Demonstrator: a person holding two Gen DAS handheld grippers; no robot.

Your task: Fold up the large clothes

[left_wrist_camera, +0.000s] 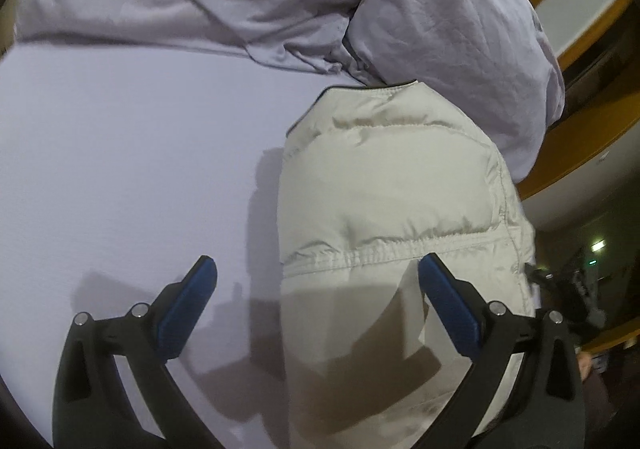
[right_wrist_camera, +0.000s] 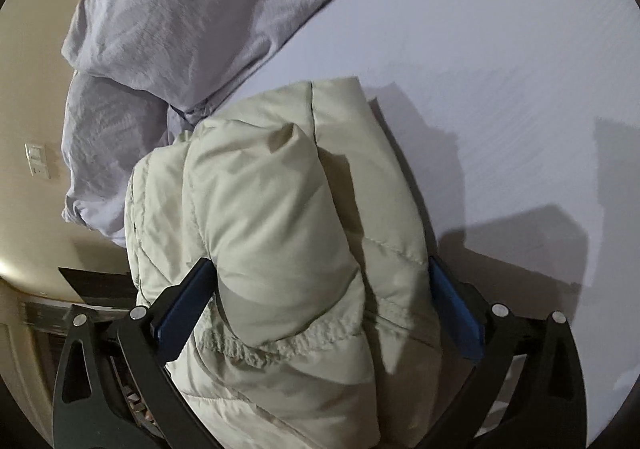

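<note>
Jacket: pale puffer jacket (left_wrist_camera: pixel 384 209) bundled on the lilac sheet (left_wrist_camera: pixel 120 169), near the rumpled duvet (left_wrist_camera: pixel 440 29).
Left gripper (left_wrist_camera: pixel 316 281): fingers spread wide, hovering above jacket's edge.
Right gripper (right_wrist_camera: pixel 320 277): fingers apart, straddling the jacket's folded bulk.

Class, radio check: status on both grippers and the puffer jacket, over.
Left gripper open, over jacket edge. Right gripper open, jaws straddling the bundled puffer jacket. Crumpled duvet lies just beyond the jacket on the bed sheet.
</note>
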